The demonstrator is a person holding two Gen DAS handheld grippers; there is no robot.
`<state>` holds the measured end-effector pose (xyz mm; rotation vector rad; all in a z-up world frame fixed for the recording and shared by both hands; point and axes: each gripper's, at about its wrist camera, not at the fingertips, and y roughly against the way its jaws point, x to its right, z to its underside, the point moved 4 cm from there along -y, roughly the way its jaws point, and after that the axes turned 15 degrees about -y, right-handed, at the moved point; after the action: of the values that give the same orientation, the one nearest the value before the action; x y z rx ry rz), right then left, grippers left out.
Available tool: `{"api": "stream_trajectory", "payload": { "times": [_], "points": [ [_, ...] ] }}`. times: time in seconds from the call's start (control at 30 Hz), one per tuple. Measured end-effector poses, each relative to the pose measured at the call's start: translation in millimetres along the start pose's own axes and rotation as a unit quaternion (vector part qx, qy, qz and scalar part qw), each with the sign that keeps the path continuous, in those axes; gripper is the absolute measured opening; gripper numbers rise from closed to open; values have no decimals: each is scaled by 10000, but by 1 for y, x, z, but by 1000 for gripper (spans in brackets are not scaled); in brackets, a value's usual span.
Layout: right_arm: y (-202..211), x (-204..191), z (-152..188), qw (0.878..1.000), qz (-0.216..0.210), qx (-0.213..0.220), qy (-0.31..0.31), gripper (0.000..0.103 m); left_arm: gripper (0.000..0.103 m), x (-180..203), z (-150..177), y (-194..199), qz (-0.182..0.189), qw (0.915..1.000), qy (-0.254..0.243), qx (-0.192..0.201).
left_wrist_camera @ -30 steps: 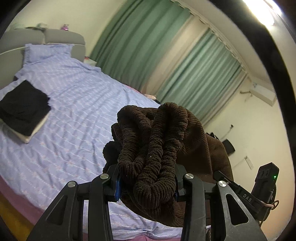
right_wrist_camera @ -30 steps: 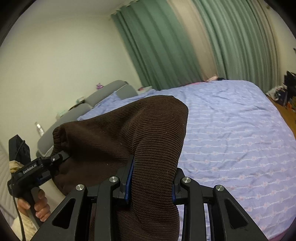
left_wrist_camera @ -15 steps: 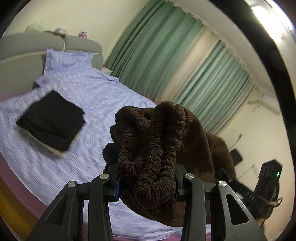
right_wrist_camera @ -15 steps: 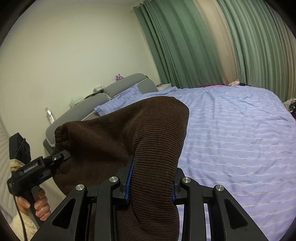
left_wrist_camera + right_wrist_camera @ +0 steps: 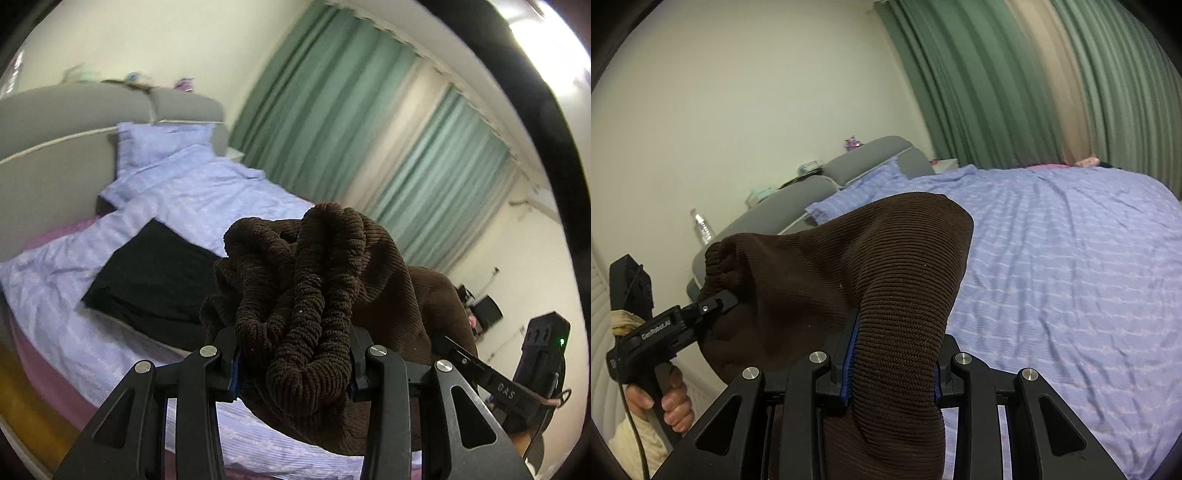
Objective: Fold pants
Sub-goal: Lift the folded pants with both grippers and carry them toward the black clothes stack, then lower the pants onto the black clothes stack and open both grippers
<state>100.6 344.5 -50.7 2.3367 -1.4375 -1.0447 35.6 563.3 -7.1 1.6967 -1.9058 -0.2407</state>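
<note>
Dark brown ribbed pants [image 5: 306, 295] hang in the air between both grippers, above the near edge of the bed. My left gripper [image 5: 293, 363] is shut on the bunched elastic waistband. In the right wrist view my right gripper [image 5: 892, 363] is shut on a thick fold of the same pants [image 5: 849, 280], and the left gripper [image 5: 713, 306] shows at the far left, clamped on the waistband end, with a hand [image 5: 665, 402] on its handle. The right gripper [image 5: 495, 380] appears at the lower right of the left wrist view.
A bed with a lilac striped cover [image 5: 1071, 266] fills the space ahead. A folded black garment [image 5: 155, 277] lies on it near the pillow [image 5: 162, 144] and grey headboard [image 5: 55, 162]. Green curtains [image 5: 332, 122] hang behind. A water bottle [image 5: 701, 227] stands on the headboard ledge.
Both grippers have swept sideways along the bed toward the headboard, carrying the pants. The black folded garment and pillow have come closer to the middle of the left wrist view. Both grips are unchanged.
</note>
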Motion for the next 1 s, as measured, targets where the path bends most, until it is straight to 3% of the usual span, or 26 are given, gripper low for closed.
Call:
{"api": "stream_trajectory", "payload": {
  "times": [0.23,0.43,0.7,1.0],
  "points": [
    [-59,-27,11,9992,19,-396,-69,31,39,-59,-4,-11,-86,9998,84,-144],
    [-135,-66,22,9976,273,-580,-257,31,39,-151,-12,-40,127,9986,205,-466],
    [-232,-92,20,9942,631,-644,-585,31,39,-253,-45,-122,476,9945,-74,-929],
    [-343,-84,-1,9905,1057,-729,-499,31,39,-321,-55,-230,587,9897,-157,-1294]
  ]
}}
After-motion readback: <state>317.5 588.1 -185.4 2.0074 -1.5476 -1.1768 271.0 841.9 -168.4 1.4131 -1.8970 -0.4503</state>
